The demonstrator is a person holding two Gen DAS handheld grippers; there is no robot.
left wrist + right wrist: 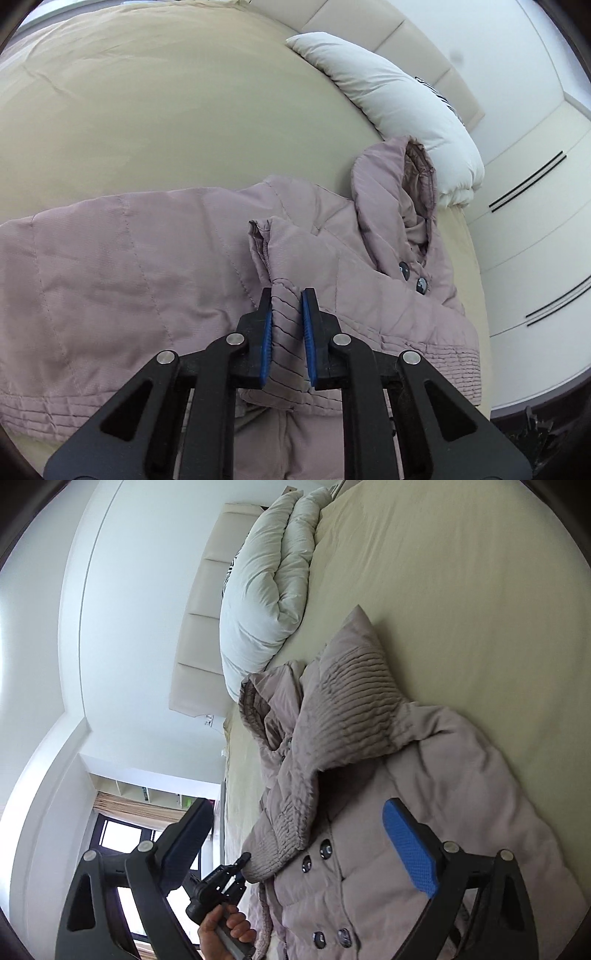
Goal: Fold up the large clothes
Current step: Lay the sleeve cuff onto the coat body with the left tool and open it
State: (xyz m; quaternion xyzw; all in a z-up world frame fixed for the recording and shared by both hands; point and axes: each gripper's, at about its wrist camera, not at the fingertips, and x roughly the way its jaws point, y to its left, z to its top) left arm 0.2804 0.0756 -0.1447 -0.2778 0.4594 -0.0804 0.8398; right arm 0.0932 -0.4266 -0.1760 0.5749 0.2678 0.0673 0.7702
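My left tool [287, 295] is clenched on the ribbed cuff [286, 325] of the dusty-pink quilted hooded jacket [129, 280], pulling that sleeve across the front. The jacket lies spread on the beige-sheeted bed [147, 110], hood [395, 173] pointing at the rolled white duvet [399, 107] by the headboard. My right tool [295, 845] hangs released, blue pads wide apart, above the buttoned front [325, 849], touching nothing. From there I see my left hand [225, 928] gripping its handle.
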